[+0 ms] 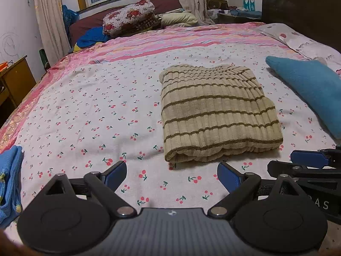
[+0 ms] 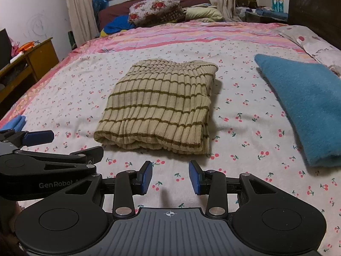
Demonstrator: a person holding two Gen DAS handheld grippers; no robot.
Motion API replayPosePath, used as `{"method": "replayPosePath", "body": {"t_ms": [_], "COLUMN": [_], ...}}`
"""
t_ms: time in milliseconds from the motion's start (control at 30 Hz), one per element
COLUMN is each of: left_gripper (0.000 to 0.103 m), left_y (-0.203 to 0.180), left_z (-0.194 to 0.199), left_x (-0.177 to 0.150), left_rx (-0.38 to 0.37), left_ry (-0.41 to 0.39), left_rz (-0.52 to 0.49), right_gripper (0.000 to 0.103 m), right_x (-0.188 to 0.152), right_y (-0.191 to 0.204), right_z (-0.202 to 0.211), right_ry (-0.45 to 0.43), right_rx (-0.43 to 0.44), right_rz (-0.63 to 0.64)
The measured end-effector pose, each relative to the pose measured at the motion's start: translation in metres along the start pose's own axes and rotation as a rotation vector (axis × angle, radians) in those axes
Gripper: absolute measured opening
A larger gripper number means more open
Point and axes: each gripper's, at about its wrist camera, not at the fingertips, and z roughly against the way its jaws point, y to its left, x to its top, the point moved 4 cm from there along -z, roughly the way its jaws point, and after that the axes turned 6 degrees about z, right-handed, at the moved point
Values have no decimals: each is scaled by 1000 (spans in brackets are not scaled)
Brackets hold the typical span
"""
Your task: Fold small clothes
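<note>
While both cameras look down the bed, that's easily the biggest thing here: a white sheet with little red cherries and a pink striped band running across toward the far edge. No real containers anywhere, so the bed is what carries everything. Up at the far edge there's a floral quilt bundle stacked on some darker bedding, with a cream pillow just beside it.

Next down in size, a teal blanket lies folded along the right edge of the bed, well apart from the sweater.

The beige striped sweater sits around the middle of the bed, folded into a neat rectangle, rounded fold facing the near edge. Nothing is touching it.

A light blue knit garment is crumpled at the near left edge.

Smallest bits: the left tool hovers over bare sheet just short of the sweater's near fold, blue pads spread wide, nothing between them. The right tool is right beside it, pads parted less widely, also holding nothing, pointing at the sweater's near edge.
</note>
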Motion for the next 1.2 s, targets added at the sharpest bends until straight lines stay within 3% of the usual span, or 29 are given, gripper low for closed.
{"method": "replayPosePath", "body": {"t_ms": [1200], "left_gripper": [96], "left_y": [1], "left_z": [-2], "left_x": [-2], "left_rx": [21], "left_ry": [32], "left_rz": [10], "right_gripper": [37], "right_x": [-3], "right_y": [3], "right_z": [-5], "right_ry": [21], "right_rx": [3], "right_rz": [14]}}
